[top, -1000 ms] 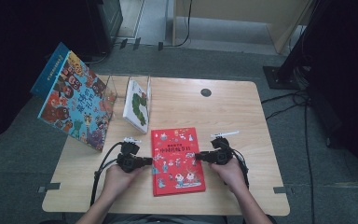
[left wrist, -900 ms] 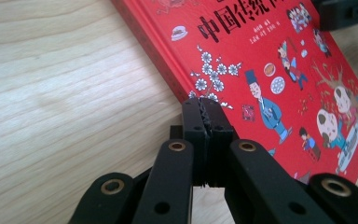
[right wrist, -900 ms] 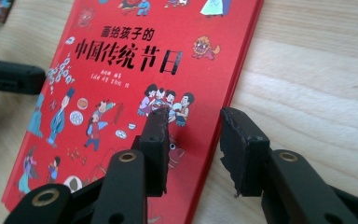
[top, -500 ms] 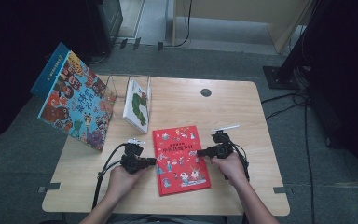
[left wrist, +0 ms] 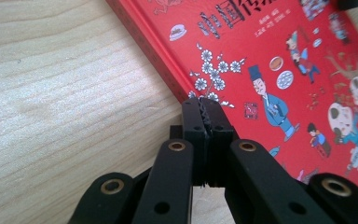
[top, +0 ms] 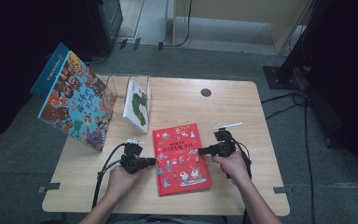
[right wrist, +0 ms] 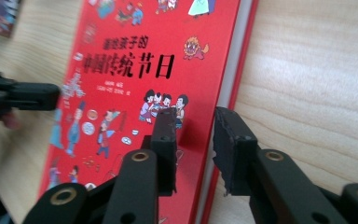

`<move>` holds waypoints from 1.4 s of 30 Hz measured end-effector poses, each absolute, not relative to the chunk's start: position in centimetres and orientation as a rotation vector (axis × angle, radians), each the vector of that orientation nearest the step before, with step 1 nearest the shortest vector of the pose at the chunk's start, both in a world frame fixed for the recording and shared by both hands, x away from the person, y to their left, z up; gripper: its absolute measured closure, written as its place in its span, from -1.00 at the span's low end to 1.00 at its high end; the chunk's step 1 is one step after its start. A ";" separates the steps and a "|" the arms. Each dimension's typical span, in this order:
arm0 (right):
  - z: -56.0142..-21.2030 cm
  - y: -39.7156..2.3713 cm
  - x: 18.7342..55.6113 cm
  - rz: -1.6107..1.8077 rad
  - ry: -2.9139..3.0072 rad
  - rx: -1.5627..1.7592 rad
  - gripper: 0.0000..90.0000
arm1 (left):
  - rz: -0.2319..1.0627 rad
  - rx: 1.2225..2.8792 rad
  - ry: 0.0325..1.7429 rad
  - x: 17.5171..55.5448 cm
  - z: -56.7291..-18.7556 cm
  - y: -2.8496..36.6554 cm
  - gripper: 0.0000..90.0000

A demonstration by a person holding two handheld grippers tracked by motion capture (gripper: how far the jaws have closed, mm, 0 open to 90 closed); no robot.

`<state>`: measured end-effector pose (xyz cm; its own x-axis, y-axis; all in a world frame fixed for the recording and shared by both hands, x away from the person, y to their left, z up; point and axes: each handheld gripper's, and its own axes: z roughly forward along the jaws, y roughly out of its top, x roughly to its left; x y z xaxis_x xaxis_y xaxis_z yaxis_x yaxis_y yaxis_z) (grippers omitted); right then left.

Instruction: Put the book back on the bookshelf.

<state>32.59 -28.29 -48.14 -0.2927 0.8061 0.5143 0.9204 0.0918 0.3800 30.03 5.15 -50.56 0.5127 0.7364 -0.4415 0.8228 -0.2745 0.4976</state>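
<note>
A red picture book (top: 181,158) lies flat on the table's near middle. My left gripper (top: 154,161) is shut with nothing in it, its tips (left wrist: 207,109) touching the spine edge of the book (left wrist: 279,51). My right gripper (top: 200,150) is at the opposite long edge. Its jaws (right wrist: 196,121) stand apart and have just been closing. One jaw is over the cover of the book (right wrist: 135,70) and the other over the bare wood, with the page edge in the gap between them. The left gripper (right wrist: 28,95) shows across the book.
A large colourful book (top: 74,105) leans at the table's left edge. A white book with a green caterpillar (top: 137,105) stands in a clear holder (top: 121,84) beside it. The wooden table (top: 242,116) has a small black hole (top: 206,92) near the far edge.
The red book has turned slightly, its near end now a little farther right. Both hands have stayed almost in place at its two sides.
</note>
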 end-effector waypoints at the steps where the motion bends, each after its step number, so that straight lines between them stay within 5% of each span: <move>1: -47.8 -28.4 32.5 -0.991 -2.190 -1.742 0.59 | -0.158 2.061 1.268 30.0 -50.6 5.1 1.00; 17: -41.5 -26.4 32.5 -1.029 -2.329 -1.583 0.61 | -0.182 2.047 1.266 30.2 -50.7 5.2 1.00; 42: -38.3 -18.4 34.8 -0.808 -2.536 -1.373 0.76 | -0.193 2.038 1.243 29.8 -51.0 4.4 0.96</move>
<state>34.85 -18.39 -38.30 -0.5713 0.7328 0.3697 0.8116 0.4373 0.3875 29.83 4.45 -50.99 0.5220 0.7109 -0.4714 0.8204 -0.2672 0.5055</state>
